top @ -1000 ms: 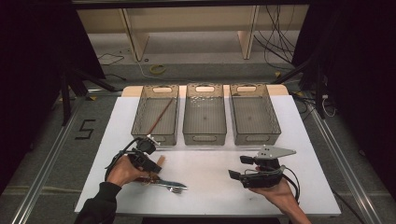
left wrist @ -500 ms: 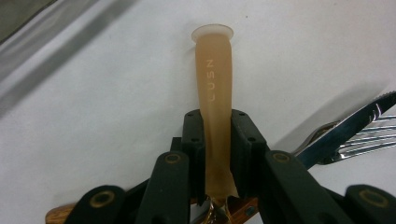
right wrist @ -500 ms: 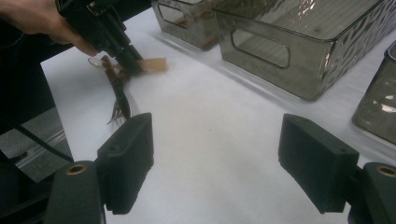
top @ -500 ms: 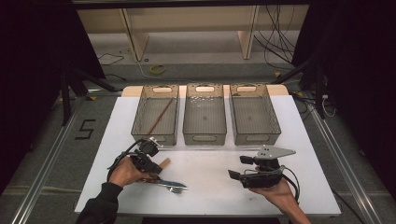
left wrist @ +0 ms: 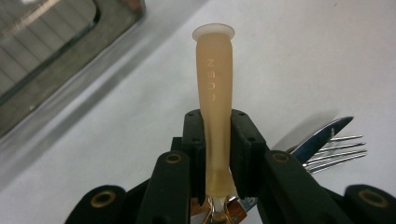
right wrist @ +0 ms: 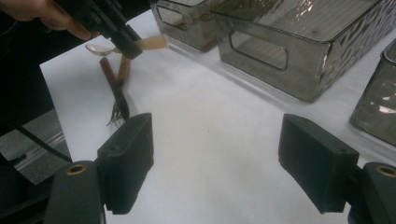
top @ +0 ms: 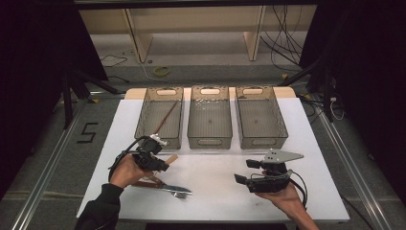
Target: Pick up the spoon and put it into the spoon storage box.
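Now that your left gripper [left wrist: 217, 140] has just been closing, its jaws sit narrow and pinched on the pale-handled utensil [left wrist: 214, 88] — the pads press both sides of the translucent handle, and the flared butt end pokes out well past the tips. A second ago that piece lay flat with the other cutlery near the front left corner of the white mat [top: 215, 191]; now, in the high view, its handle [top: 171, 158] angles up out of your left gripper [top: 160, 165], clear of the pile. So the pick looks made, and you're lifting.

What stays down is the fork [top: 178, 193] and a brown-handled piece [top: 143, 182] beside it, lying close to the mat's front edge at the left. From the right gripper view you can see a small bowl at the held utensil's far end [right wrist: 95, 48], so I'd call it a spoon, though it's dim.

Your right gripper [top: 252, 172] hasn't budged — it hovers over the front right part of the mat, jaws spread wide with nothing between them.

Three smoky bins line the mat's back edge. The left bin [top: 160, 120] already has a long brown stick in it; the middle bin [top: 209, 117] and right bin [top: 261, 117] look bare. My guess — sorting is barely begun, and this piece next needs carrying to its bin.
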A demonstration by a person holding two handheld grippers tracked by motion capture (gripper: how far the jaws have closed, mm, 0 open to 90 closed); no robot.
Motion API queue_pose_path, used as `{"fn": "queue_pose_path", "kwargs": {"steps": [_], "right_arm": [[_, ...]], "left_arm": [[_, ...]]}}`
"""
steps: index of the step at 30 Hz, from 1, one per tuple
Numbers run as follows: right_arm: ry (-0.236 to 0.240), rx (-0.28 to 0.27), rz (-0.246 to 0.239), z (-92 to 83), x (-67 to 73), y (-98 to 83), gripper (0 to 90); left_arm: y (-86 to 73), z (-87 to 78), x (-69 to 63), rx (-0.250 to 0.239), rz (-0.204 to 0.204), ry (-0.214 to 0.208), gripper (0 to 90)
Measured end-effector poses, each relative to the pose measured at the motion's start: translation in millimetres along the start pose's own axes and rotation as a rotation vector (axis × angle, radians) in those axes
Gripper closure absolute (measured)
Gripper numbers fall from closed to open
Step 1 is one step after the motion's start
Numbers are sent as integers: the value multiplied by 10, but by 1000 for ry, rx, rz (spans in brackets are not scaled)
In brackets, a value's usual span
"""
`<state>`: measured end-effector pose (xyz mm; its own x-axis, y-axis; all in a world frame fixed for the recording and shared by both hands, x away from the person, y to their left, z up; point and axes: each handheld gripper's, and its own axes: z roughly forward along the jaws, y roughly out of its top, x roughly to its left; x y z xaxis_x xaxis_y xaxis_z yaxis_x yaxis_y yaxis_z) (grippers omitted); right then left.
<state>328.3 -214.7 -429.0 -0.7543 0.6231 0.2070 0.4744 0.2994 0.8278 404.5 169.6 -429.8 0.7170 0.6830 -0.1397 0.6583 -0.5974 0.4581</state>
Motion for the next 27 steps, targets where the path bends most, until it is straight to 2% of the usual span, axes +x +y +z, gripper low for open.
{"fn": "queue_pose_path", "kwargs": {"steps": [9, 19, 27], "right_arm": [[1, -12, 3, -9, -4, 1, 275], [3, -9, 6, -10, -3, -7, 275], [6, -12, 6, -13, -4, -6, 275]], "left_arm": [[203, -96, 28, -75, 18, -23, 776], [465, -176, 13, -168, 31, -31, 775], [748, -174, 9, -206, 53, -31, 775]]}}
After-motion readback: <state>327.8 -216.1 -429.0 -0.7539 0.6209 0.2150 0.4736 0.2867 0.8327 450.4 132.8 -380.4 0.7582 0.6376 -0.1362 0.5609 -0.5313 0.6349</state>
